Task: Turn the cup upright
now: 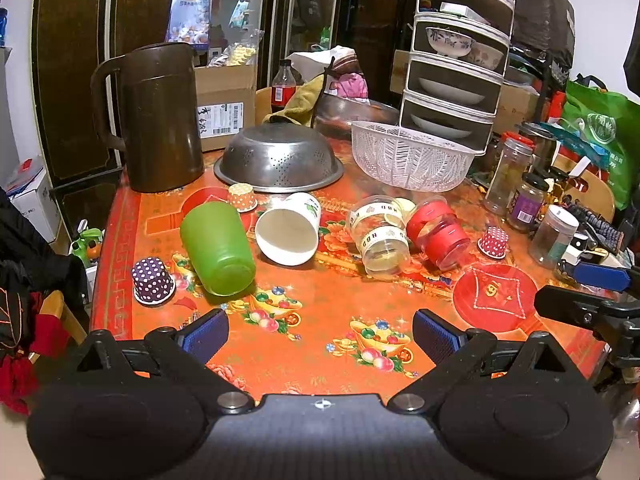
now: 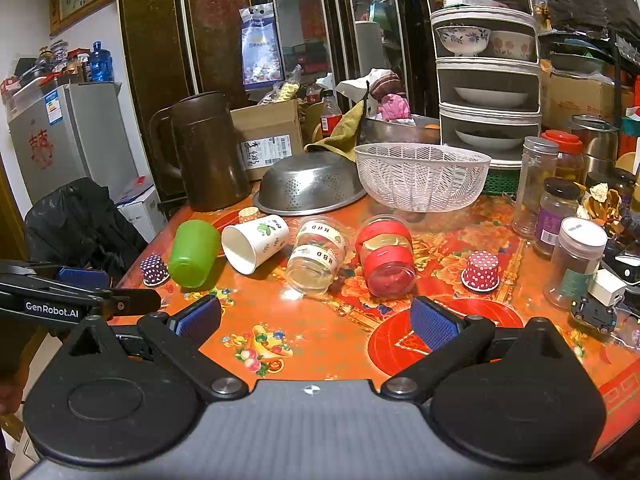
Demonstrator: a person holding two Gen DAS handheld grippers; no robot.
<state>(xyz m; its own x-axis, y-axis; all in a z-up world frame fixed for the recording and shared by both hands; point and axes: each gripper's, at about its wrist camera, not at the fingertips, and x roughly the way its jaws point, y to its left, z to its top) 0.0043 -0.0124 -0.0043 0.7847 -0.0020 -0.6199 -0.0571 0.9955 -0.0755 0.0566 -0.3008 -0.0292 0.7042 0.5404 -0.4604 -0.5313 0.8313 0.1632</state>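
Lying sideways, the green cup (image 1: 218,248) points its base toward camera.

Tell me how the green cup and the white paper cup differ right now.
The green cup is solid green plastic; the white cup is paper with a leaf print. The green cup shows its closed base toward the left camera, while the white cup shows its open mouth. The green cup looks a bit larger than the white cup. Both lie on their sides on the table, next to each other, and neither tool holds them.
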